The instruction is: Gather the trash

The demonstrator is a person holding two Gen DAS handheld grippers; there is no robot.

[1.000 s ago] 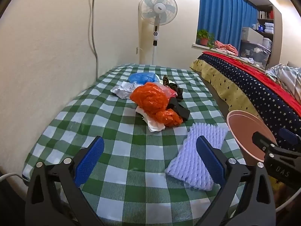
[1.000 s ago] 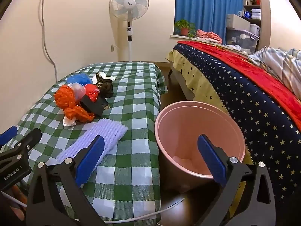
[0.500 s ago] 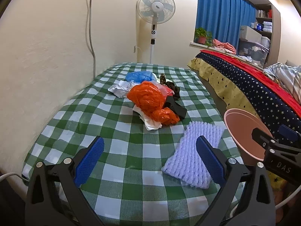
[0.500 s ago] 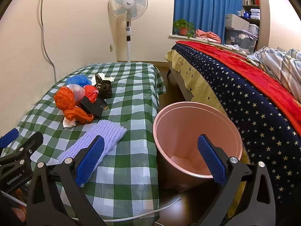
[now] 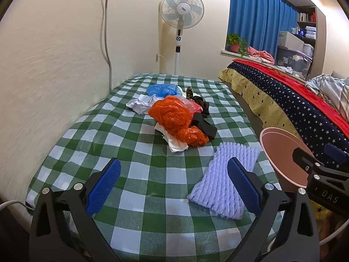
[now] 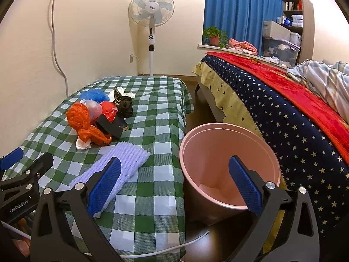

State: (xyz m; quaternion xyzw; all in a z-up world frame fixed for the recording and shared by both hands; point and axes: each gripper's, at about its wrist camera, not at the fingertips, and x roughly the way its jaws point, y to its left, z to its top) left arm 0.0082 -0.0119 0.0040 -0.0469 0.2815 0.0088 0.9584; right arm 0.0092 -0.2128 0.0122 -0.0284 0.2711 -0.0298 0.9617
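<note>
On the checked tabletop [image 5: 139,174] we note the trash well ahead of both tongs: lilac foam netting [image 5: 226,174] nearest, at the edge beside the pink bin [image 6: 229,163] on the floor; beyond it the orange bag [image 5: 172,118], with white paper [image 5: 174,144] under it. Left tongs [image 5: 172,185] and right tongs [image 6: 174,185] both stand wide, holding nothing. Risks, in our judgement: the netting is springy and may slip a shallow pinch; tugging the orange bag could drag the paper along or off the table; a release short of the bin drops litter on the floor.
</note>
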